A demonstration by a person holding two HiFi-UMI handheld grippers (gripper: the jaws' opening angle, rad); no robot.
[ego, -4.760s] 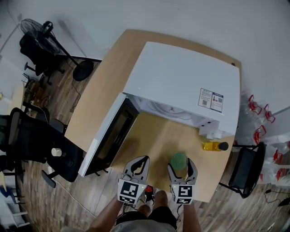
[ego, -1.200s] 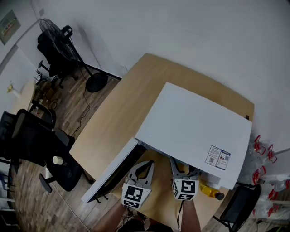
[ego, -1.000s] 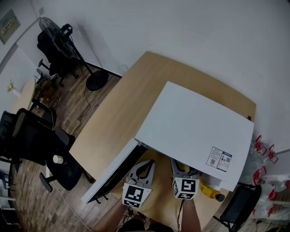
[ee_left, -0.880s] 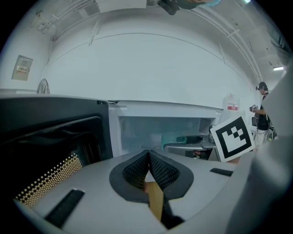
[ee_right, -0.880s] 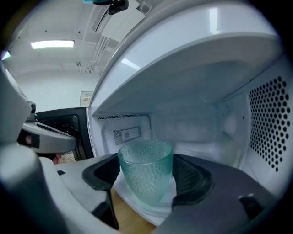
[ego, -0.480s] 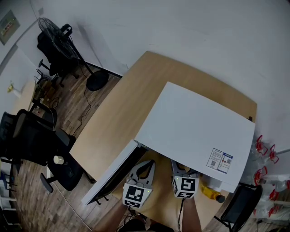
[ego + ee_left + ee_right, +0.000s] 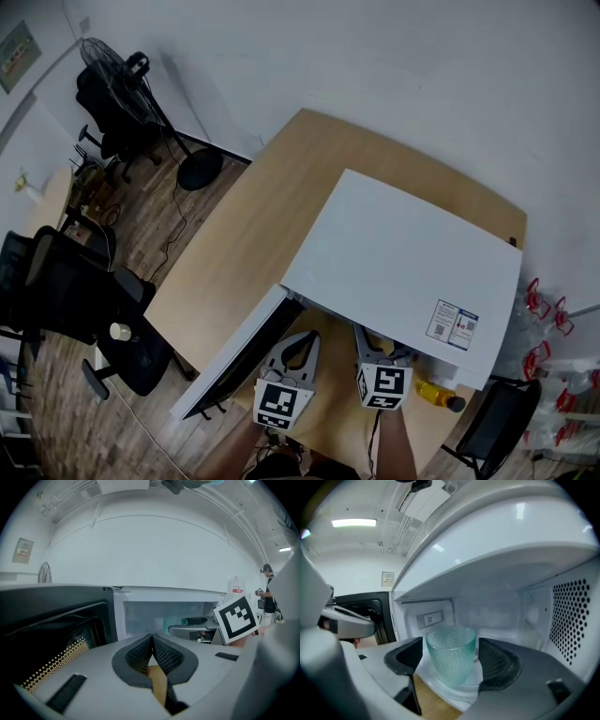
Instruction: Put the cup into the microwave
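The clear green dimpled cup (image 7: 451,667) stands upright on the glass turntable (image 7: 476,686) inside the white microwave (image 7: 403,262). My right gripper (image 7: 451,651) is open, with one jaw on each side of the cup and a thin gap at each side. In the head view the right gripper (image 7: 379,358) reaches under the microwave's top, which hides its tips and the cup. My left gripper (image 7: 152,639) is shut on nothing and hangs before the oven's mouth, beside the open door (image 7: 239,356). The left gripper view also shows the cup (image 7: 171,622) in the cavity.
A yellow bottle (image 7: 433,396) lies on the wooden table (image 7: 244,234) right of the right gripper. The open door blocks the left side. A black chair (image 7: 497,422) stands at the right, office chairs (image 7: 56,281) and a fan (image 7: 122,75) at the left.
Since 4.8 s ago the right gripper has carried the cup from the table's front into the microwave. Over the last second both grippers have hardly moved.
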